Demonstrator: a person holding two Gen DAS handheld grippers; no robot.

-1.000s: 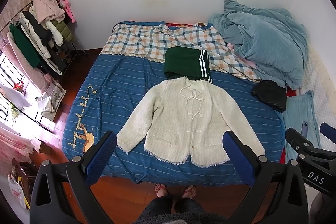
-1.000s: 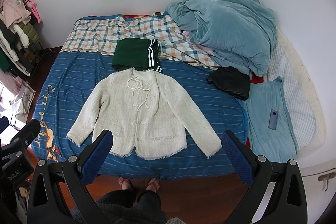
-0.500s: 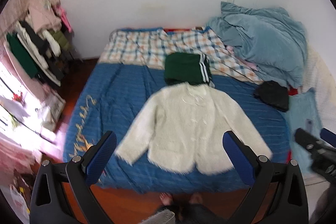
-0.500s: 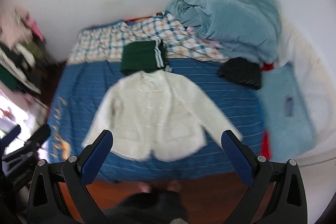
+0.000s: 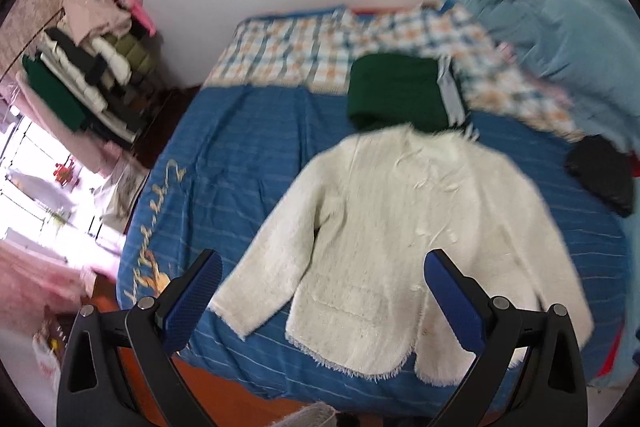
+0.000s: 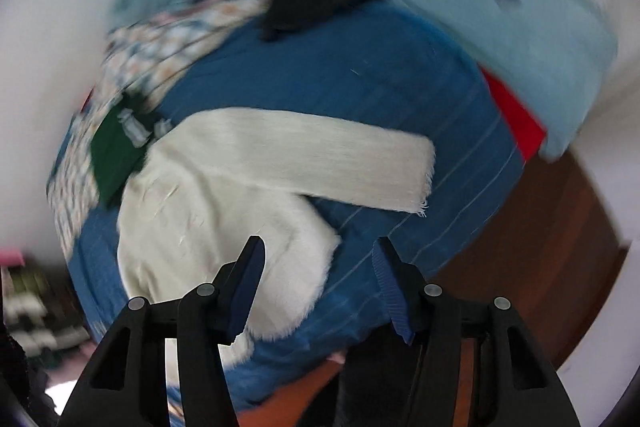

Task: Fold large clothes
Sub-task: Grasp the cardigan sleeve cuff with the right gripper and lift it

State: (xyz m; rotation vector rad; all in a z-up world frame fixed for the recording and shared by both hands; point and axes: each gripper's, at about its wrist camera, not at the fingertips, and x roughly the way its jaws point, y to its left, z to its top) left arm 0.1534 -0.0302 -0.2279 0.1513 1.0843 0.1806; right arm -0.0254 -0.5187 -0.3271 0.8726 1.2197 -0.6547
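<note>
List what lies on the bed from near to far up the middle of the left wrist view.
Cream jacket → folded green garment → checked sheet.

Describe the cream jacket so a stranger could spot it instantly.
Look at the bed with the blue striped cover. The cream jacket lies flat near its foot edge, sleeves spread. Unlike the folded dark green garment touching its collar, it is pale, fuzzy and fringed at the hem.
</note>
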